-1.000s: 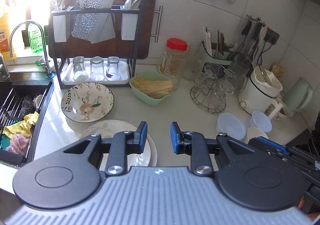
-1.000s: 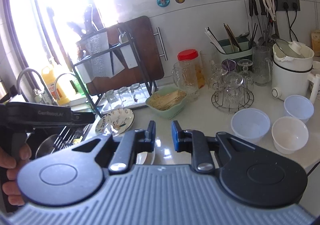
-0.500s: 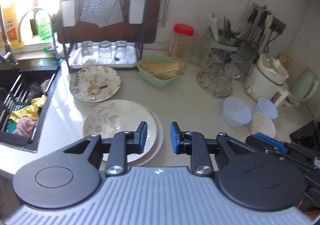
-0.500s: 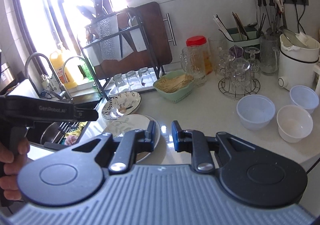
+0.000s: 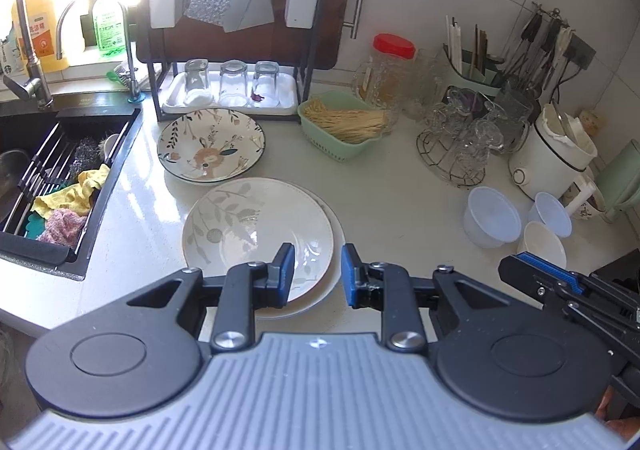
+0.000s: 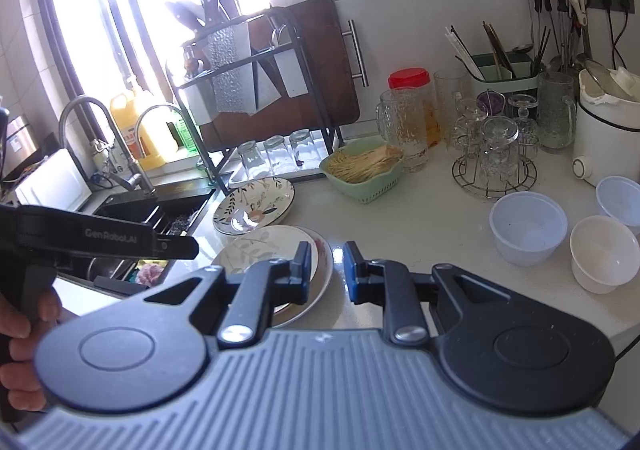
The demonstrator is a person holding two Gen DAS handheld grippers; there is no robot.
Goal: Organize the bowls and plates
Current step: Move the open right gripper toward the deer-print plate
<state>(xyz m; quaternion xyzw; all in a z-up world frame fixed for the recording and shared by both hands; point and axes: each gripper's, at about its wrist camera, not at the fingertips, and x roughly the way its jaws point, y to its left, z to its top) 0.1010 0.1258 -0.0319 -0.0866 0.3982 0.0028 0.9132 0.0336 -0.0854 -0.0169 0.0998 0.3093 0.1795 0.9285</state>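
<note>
A leaf-patterned plate [image 5: 256, 230] sits on top of a larger plate [image 5: 334, 250] on the white counter; the stack also shows in the right wrist view [image 6: 264, 250]. A floral rabbit plate [image 5: 210, 145] lies behind it, also visible in the right wrist view [image 6: 254, 203]. Three white bowls stand at the right: a large one [image 5: 493, 215], a small one [image 5: 552, 209] and a cream one [image 5: 542, 244]. My left gripper [image 5: 316, 274] is open and empty above the stack's near edge. My right gripper [image 6: 326, 270] is open and empty, right of the stack.
A black dish rack [image 5: 236, 37] with upturned glasses stands at the back. A green basket of noodles [image 5: 344, 125], a red-lidded jar [image 5: 390, 69], a wire glass stand [image 5: 456, 153] and a white cooker [image 5: 552, 157] crowd the back right. The sink [image 5: 52, 169] is at the left.
Both grippers have pulled back and risen; the plates and bowls now sit fuller in view. The jaws have stayed open. Nothing on the counter has moved.
</note>
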